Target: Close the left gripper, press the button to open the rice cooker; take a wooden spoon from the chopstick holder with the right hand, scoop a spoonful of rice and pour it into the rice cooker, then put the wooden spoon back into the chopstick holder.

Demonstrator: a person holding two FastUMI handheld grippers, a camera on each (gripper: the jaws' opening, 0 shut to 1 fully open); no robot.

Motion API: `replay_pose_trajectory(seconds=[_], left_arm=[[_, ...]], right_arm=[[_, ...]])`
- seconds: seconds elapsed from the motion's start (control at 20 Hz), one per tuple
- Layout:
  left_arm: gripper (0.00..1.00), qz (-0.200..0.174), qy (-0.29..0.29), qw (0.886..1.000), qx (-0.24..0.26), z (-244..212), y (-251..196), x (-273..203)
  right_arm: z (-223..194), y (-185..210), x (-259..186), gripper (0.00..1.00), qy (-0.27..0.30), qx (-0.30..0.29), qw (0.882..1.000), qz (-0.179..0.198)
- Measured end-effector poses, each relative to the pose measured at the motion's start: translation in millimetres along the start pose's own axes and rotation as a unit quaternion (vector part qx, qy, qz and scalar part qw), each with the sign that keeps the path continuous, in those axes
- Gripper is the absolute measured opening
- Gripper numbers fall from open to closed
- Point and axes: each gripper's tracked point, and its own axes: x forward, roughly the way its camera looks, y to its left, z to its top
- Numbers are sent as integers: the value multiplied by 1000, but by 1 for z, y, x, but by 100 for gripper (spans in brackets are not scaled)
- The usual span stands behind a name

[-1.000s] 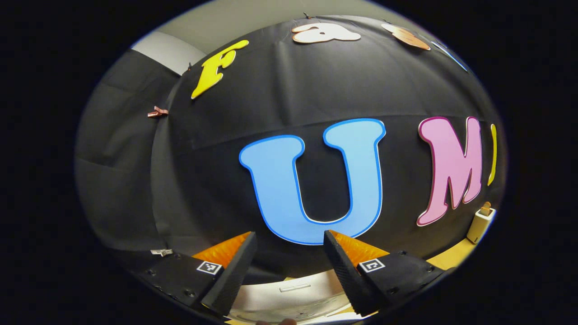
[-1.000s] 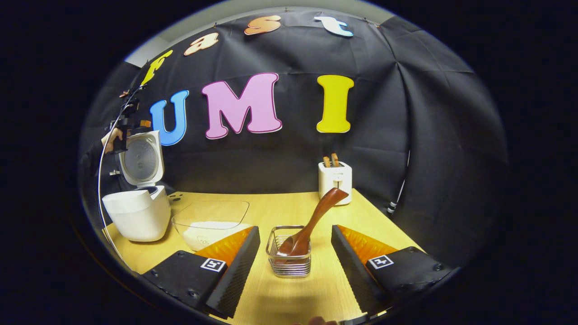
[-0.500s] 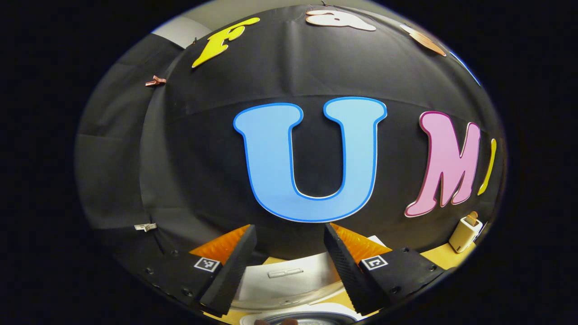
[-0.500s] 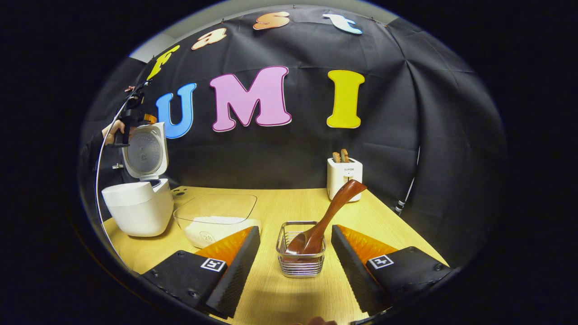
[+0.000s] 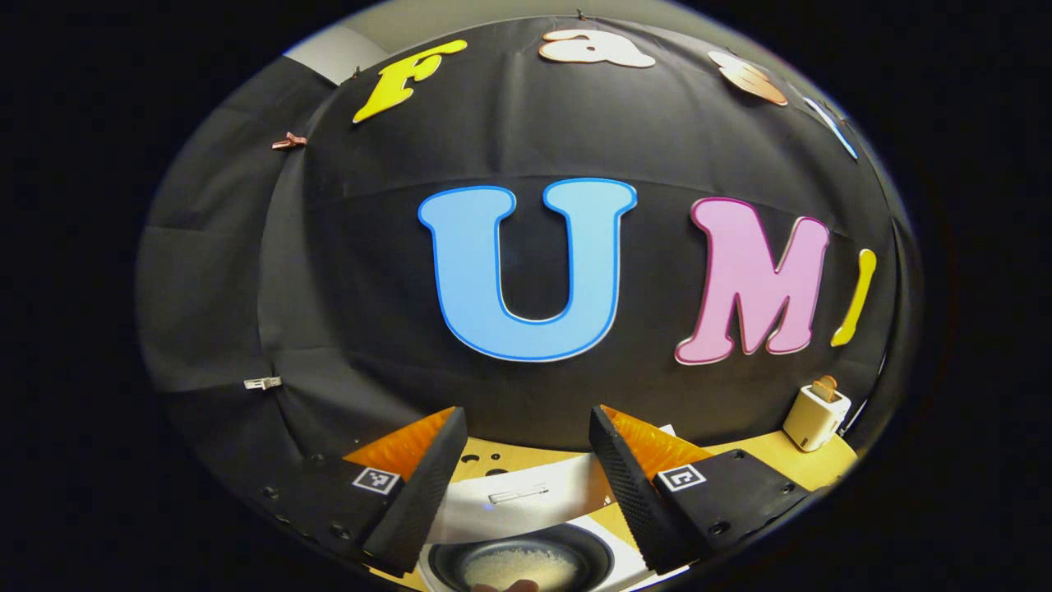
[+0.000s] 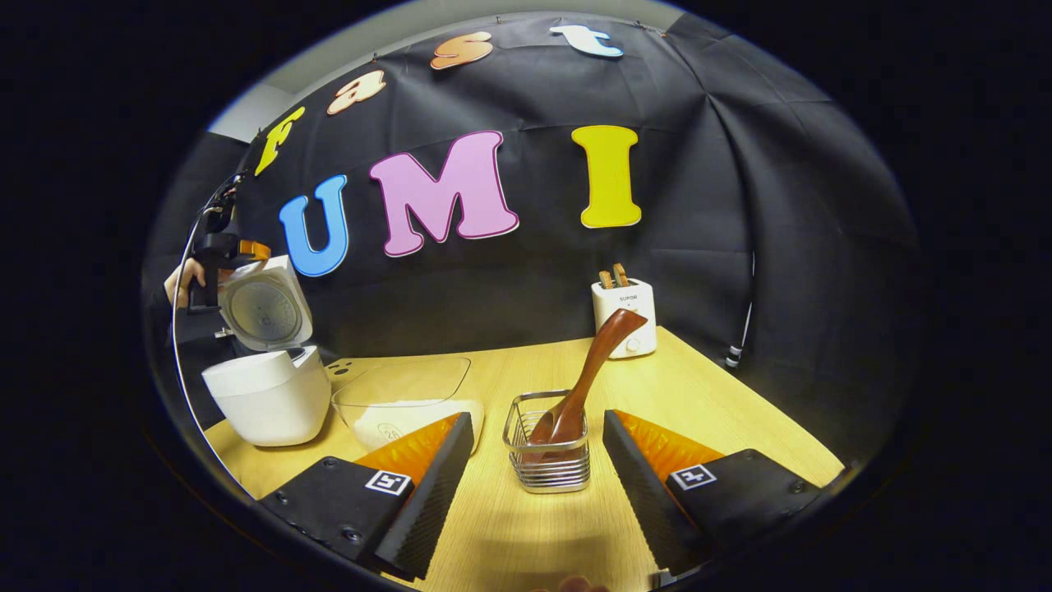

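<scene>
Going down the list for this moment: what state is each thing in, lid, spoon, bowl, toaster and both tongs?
Rice cooker: lid up, pot open, rice inside.
Wooden spoon: bowl end down in the chopstick holder, leaning, ungrasped.
Glass bowl: holds rice.
Toaster: two slices sticking up.
Left tongs: open, above the cooker.
Right tongs: open, either side of the holder, not touching.
</scene>
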Motion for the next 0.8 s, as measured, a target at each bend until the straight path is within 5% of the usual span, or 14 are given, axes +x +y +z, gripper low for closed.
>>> replay_pose_trajectory(seconds=[0.55, 0.8], left_arm=[[98, 30, 64, 996, -48, -120, -29, -55], [93, 36, 80, 996, -11, -140, -33, -56]], right_arm=[[-42, 10, -25, 98, 36, 15, 999, 34], [-55, 9, -31, 98, 47, 25, 998, 42]])
